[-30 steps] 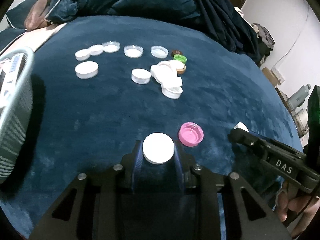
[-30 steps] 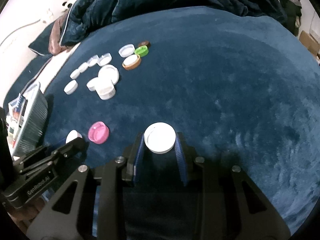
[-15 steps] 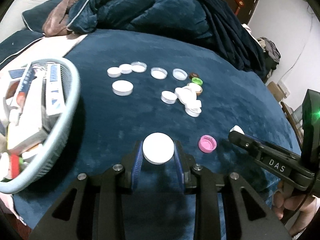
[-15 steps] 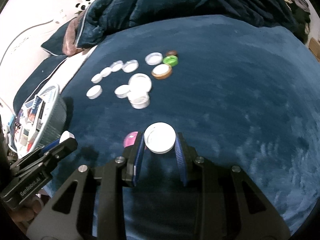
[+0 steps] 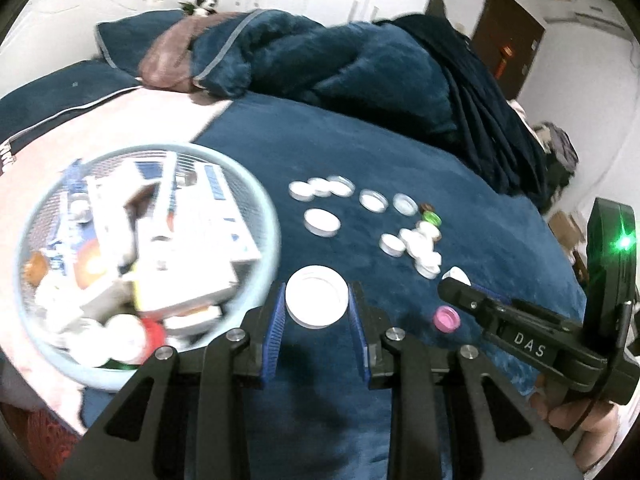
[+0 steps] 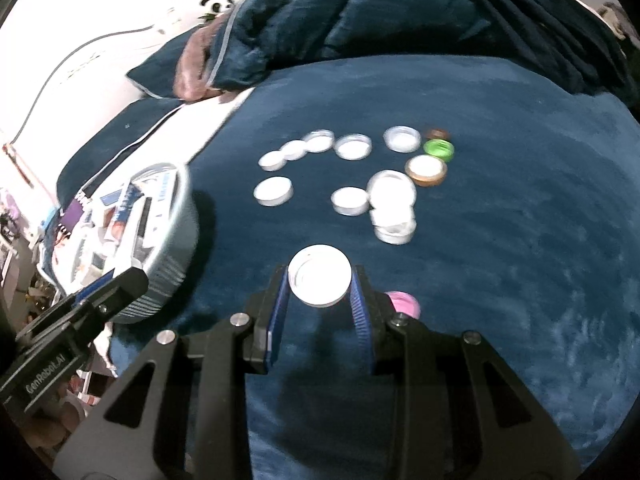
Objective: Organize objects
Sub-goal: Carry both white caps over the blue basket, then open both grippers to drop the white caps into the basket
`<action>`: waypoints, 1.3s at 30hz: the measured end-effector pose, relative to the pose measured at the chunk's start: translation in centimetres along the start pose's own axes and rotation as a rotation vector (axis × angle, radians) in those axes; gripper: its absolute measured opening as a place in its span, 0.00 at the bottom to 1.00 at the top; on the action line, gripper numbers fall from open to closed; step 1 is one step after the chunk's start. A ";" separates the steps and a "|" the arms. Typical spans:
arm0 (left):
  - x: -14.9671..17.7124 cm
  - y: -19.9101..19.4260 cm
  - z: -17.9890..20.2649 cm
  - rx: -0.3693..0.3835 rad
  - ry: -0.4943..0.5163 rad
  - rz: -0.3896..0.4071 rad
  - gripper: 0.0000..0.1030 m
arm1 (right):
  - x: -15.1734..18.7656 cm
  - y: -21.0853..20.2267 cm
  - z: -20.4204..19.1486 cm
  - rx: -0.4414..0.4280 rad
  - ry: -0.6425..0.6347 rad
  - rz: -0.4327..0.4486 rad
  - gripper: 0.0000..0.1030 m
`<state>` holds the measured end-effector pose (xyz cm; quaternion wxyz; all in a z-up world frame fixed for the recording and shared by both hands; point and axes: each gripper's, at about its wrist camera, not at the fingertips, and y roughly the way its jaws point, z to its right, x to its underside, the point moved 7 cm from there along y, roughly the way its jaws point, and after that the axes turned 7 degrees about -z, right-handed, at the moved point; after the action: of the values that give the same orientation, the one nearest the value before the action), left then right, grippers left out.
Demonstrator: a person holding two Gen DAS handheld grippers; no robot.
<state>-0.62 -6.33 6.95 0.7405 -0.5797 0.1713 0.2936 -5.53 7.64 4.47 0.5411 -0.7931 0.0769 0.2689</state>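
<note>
Left to right, left wrist view. Pale blue mesh basket (image 5: 256, 200) at far left on the bed (image 5: 460, 184), packed with boxes and small items; contents blurred.

Left gripper (image 5: 316, 310): jaws clamped on a white cap (image 5: 316, 296), held above the blue blanket just right of the basket rim.

Beyond it: loose group of white caps (image 5: 322, 222) lying on the blanket, with a green cap (image 5: 432, 218) and a brown one at the far right end of the group. Pink cap (image 5: 447, 319) lies alone, nearer, below the group.

Right gripper (image 6: 320, 294): jaws clamped on a second white cap (image 6: 320, 275), also clear of the blanket. In its view the pink cap (image 6: 404, 303) shows partly behind the right jaw.
</note>
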 end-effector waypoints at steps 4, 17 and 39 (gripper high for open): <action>-0.5 -1.6 -3.0 -0.028 -0.056 0.037 0.30 | -0.5 0.4 -3.1 -0.032 -0.049 0.004 0.30; -0.8 -5.7 -14.8 -0.100 -0.322 0.142 0.30 | -1.8 1.8 -13.7 -0.144 -0.227 0.006 0.30; 0.0 -5.4 -19.4 -0.189 -0.357 0.137 0.90 | -3.3 4.0 -17.2 -0.341 -0.139 -0.055 0.67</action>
<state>4.44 -25.74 5.83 0.6799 -0.5724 0.0483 0.4559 -4.05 -9.98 7.48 0.4097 -0.8547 -0.0291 0.3175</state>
